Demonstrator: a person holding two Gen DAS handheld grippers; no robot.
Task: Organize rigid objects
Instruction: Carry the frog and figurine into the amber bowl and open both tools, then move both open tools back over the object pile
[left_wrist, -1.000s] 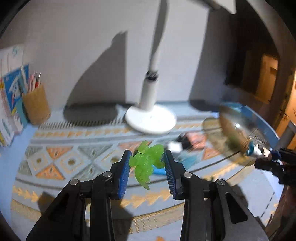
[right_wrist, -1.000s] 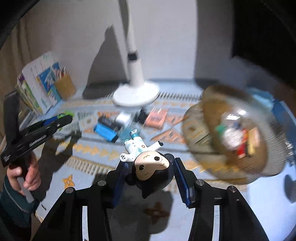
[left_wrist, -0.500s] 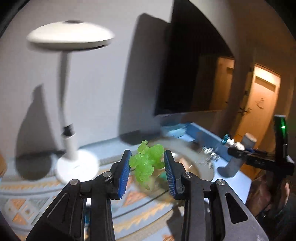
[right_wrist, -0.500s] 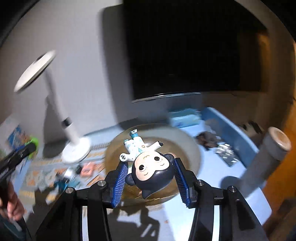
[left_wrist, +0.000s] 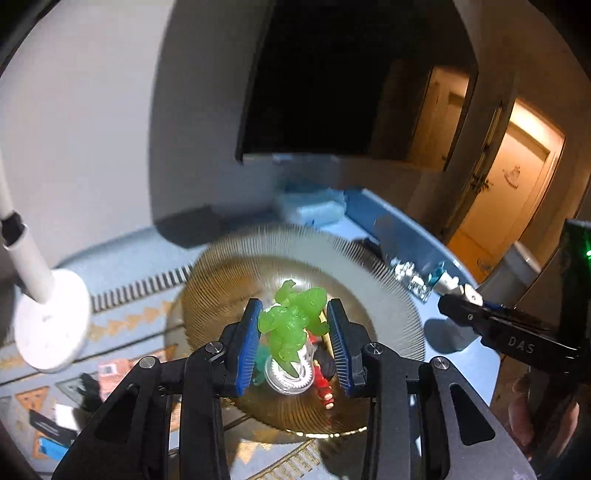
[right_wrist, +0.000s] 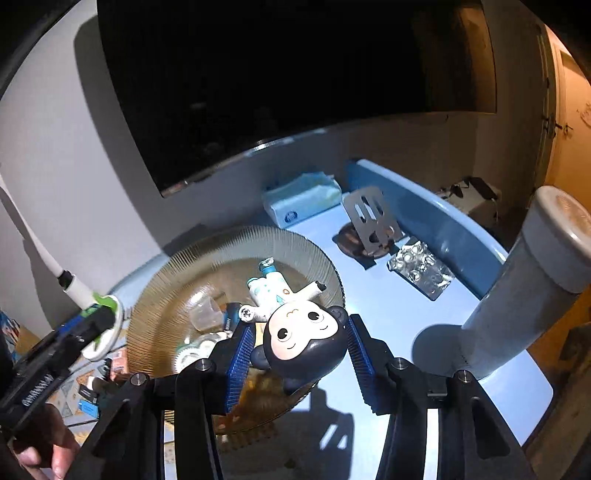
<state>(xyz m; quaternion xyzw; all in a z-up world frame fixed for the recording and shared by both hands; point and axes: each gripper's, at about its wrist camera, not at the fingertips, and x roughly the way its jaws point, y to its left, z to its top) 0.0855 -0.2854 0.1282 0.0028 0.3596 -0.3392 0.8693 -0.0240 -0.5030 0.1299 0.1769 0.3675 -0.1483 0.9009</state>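
Left gripper (left_wrist: 293, 341): blue-padded fingers (left_wrist: 245, 347) clamping a translucent green plastic figurine (left_wrist: 291, 321), hanging over the ribbed amber glass bowl (left_wrist: 373, 266).

Right gripper (right_wrist: 301, 356): fingers (right_wrist: 240, 356) gripping the dark round head of a white-bodied cartoon doll (right_wrist: 306, 338), hovering over the bowl's near rim.

Bowl: sitting on the pale blue tabletop (right_wrist: 388, 306), holding a white gear (left_wrist: 288, 376) and a red toy figure (left_wrist: 323, 382).

White lamp base (left_wrist: 48, 321): standing beside the bowl.
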